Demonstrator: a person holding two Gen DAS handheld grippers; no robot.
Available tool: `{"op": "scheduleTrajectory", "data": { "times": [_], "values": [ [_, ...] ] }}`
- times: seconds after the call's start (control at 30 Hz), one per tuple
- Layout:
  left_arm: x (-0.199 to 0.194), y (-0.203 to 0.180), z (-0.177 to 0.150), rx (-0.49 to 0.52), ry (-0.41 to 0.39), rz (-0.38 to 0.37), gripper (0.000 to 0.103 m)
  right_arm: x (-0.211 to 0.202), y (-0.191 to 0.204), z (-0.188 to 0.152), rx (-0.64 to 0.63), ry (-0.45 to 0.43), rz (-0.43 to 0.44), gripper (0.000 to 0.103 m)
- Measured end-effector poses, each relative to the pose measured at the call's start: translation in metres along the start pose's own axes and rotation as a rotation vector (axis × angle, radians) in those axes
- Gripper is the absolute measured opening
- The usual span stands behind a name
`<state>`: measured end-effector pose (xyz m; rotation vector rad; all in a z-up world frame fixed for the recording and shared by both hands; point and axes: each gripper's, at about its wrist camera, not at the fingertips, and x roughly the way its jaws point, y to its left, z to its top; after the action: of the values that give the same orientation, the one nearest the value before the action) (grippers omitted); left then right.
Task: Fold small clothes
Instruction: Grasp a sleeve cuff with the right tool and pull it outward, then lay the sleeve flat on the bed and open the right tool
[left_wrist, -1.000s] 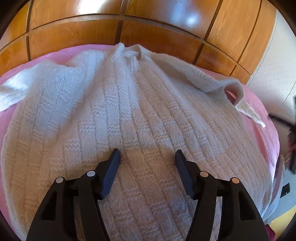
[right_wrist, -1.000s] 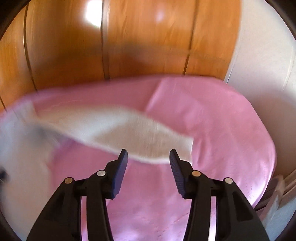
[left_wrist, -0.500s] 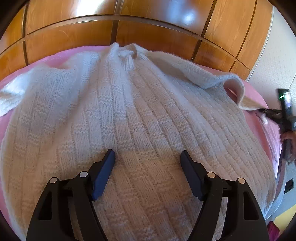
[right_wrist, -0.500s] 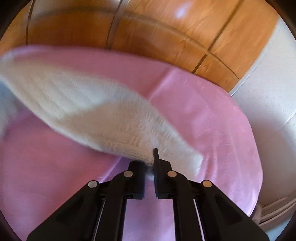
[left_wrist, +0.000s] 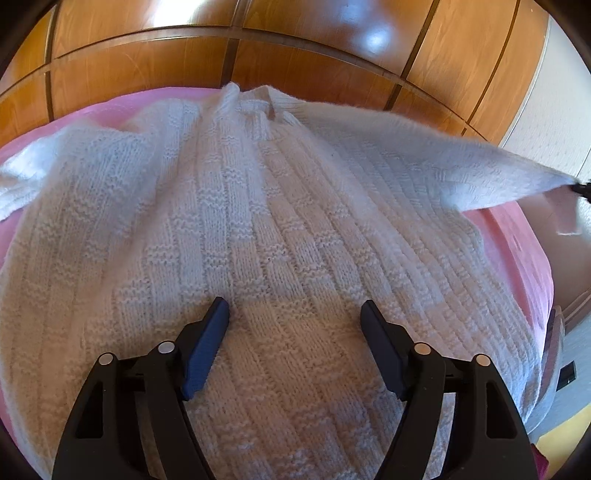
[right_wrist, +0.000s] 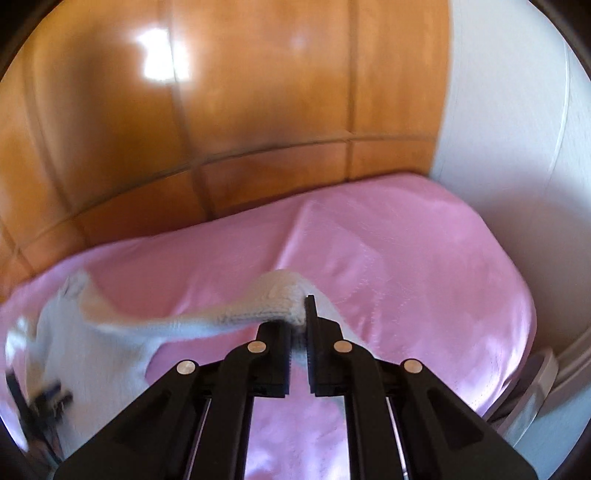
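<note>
Meanwhile, the right tool (right_wrist: 306, 328) is pinching the white ribbed knit sweater's (left_wrist: 280, 236) sleeve cuff (right_wrist: 280, 299) clear of the pink bedsheet (right_wrist: 406, 251), presumably to fold it inward, while the left tool (left_wrist: 294, 314) is hovering open-jawed.

We see a white basket-weave knitted sweater (left_wrist: 280, 229) on a plain pink bed sheet (right_wrist: 406, 251), against glossy orange-brown wooden panels (left_wrist: 147, 70).

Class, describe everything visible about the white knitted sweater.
The sweater is white, fluffy wool-like knit with ribbed, blocky basketweave texture. It lies spread flat on the pink bedcover, collar toward the wooden panelling. One sleeve is lifted and stretched sideways, its cuff pinched in the right gripper. The left gripper hovers open over the body.
</note>
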<state>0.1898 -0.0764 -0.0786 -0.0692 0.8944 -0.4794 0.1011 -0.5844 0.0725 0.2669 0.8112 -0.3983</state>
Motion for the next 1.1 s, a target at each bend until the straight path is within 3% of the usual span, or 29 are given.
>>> {"op": "scheduleTrajectory", "data": {
  "times": [0.13, 0.27, 0.3, 0.33, 0.37, 0.4, 0.57, 0.73, 0.8, 0.93, 0.97, 1.03, 1.07, 1.1],
  "values": [
    [0.000, 0.000, 0.000, 0.004, 0.004, 0.000, 0.075, 0.091, -0.025, 0.040, 0.096, 0.150, -0.102, 0.005],
    [0.001, -0.002, 0.001, 0.010, 0.008, 0.005, 0.075, 0.172, -0.031, 0.058, 0.141, 0.260, -0.200, 0.006],
    [0.001, -0.002, 0.001, 0.011, 0.008, 0.007, 0.075, 0.190, -0.030, 0.060, 0.153, 0.275, -0.228, 0.011],
    [0.001, -0.003, 0.001, 0.013, 0.009, 0.007, 0.076, 0.201, -0.029, 0.061, 0.174, 0.278, -0.223, 0.021],
    [0.002, -0.004, 0.001, 0.015, 0.010, 0.007, 0.076, 0.206, -0.030, 0.061, 0.202, 0.267, -0.210, 0.044],
    [0.002, -0.004, 0.002, 0.016, 0.010, 0.007, 0.076, 0.206, -0.031, 0.061, 0.232, 0.224, -0.205, 0.054],
    [0.003, -0.006, 0.002, 0.023, 0.008, -0.003, 0.082, 0.182, -0.050, 0.033, 0.392, 0.131, -0.068, 0.057],
    [0.006, -0.009, 0.002, 0.038, 0.011, -0.003, 0.086, 0.186, -0.056, -0.019, 0.503, 0.187, 0.187, 0.054],
    [0.006, -0.010, 0.002, 0.043, 0.012, 0.003, 0.086, 0.197, -0.044, -0.031, 0.499, 0.179, 0.206, 0.053],
    [0.006, -0.012, 0.002, 0.052, 0.010, 0.019, 0.086, 0.213, -0.041, -0.018, 0.558, 0.113, 0.217, 0.053],
    [0.006, -0.012, 0.002, 0.054, 0.009, 0.023, 0.086, 0.218, -0.039, -0.014, 0.553, 0.112, 0.196, 0.049],
    [0.007, -0.013, 0.003, 0.057, 0.008, 0.031, 0.086, 0.222, -0.032, -0.003, 0.530, 0.120, 0.129, 0.026],
    [0.007, -0.013, 0.003, 0.059, 0.008, 0.034, 0.086, 0.220, -0.031, 0.000, 0.515, 0.121, 0.104, 0.009],
    [0.006, -0.013, 0.003, 0.059, 0.008, 0.034, 0.086, 0.211, -0.027, 0.001, 0.482, 0.105, 0.070, 0.008]
  ]
}}
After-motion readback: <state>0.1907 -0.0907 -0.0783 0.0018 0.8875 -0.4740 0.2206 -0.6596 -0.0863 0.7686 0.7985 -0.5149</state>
